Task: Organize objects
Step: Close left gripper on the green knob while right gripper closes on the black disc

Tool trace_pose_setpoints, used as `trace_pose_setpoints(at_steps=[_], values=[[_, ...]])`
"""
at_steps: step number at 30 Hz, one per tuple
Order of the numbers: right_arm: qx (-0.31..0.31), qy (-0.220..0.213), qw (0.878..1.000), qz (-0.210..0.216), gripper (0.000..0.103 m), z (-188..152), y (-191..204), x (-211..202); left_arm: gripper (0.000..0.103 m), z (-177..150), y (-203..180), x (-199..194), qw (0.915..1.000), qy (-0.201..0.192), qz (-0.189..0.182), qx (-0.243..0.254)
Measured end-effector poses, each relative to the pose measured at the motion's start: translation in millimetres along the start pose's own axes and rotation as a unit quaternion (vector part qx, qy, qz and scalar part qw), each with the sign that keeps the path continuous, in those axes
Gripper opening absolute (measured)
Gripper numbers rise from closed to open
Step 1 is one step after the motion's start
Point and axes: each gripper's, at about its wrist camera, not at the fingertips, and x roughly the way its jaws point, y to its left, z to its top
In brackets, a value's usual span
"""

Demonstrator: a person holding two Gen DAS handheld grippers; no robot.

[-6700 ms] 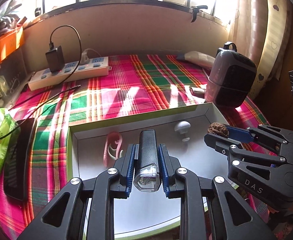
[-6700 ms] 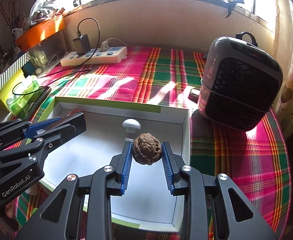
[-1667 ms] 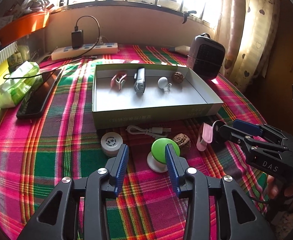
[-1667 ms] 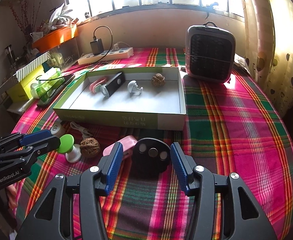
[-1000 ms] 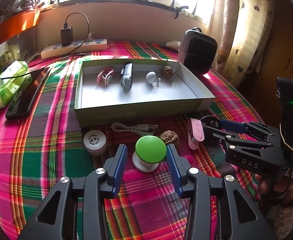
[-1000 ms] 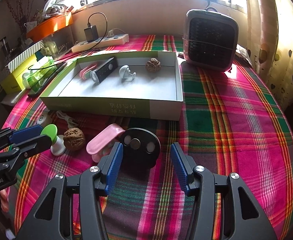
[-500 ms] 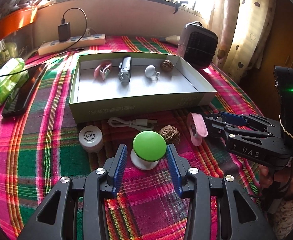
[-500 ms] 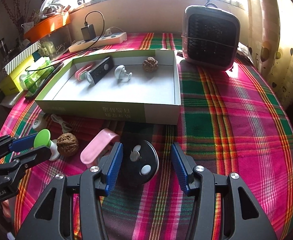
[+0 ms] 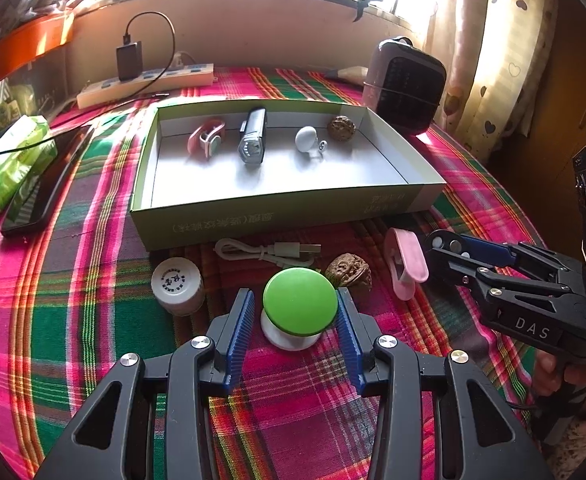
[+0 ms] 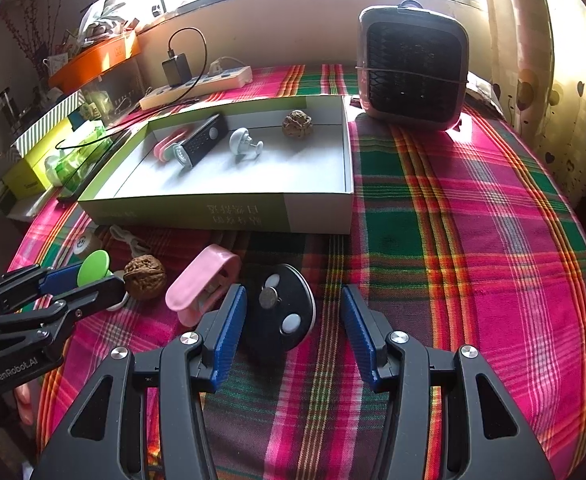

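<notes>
Bottle cap (image 9: 176, 280) in left view only, right's maybe partial

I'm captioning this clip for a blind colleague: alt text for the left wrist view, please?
The left claw straddles a green-capped knob on a plaid tablecloth, open. Behind lie a walnut, a cable and an open box.

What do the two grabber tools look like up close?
The left gripper and the right gripper are both black plastic frames with triangle cut-outs, silver screws and ridged blue pads. One side says "GenRobot.AI", the other "DAS". A thin tan cord hangs by the right one.
</notes>
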Motion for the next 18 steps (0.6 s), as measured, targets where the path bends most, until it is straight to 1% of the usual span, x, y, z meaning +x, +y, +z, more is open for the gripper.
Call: trace_pose_setpoints(at_steps=[2, 5, 6, 7, 8, 11, 18], values=[[0.000, -0.003, 1.000, 0.003, 0.045, 0.0, 0.5, -0.7, 0.039, 0.2, 0.2, -0.1, 1.0000, -0.001, 0.000, -0.002], [0.003, -0.004, 1.000, 0.006, 0.040, 0.0, -0.1, -1.2, 0.038, 0.5, 0.6, -0.6, 1.0000, -0.001, -0.003, -0.004], [0.003, -0.005, 1.000, 0.007, 0.039, -0.1, -0.1, -1.6, 0.038, 0.8, 0.5, -0.8, 1.0000, -0.002, -0.003, -0.005], [0.004, -0.006, 1.000, 0.008, 0.036, -0.2, 0.0, -1.8, 0.034, 0.7, 0.5, -1.4, 1.0000, -0.004, -0.004, -0.006], [0.003, -0.006, 1.000, 0.008, 0.035, 0.0, 0.0, -1.9, 0.031, 0.7, 0.1, -1.9, 0.9999, -0.005, -0.007, -0.006], [0.003, -0.009, 1.000, 0.009, 0.031, -0.3, 0.5, -2.7, 0.031, 0.5, 0.0, -1.6, 1.0000, -0.005, -0.004, -0.006], [0.005, -0.015, 1.000, 0.009, 0.028, -0.1, -0.4, -4.9, 0.031, 0.4, 0.9, -3.2, 0.9999, -0.007, 0.001, -0.009]])
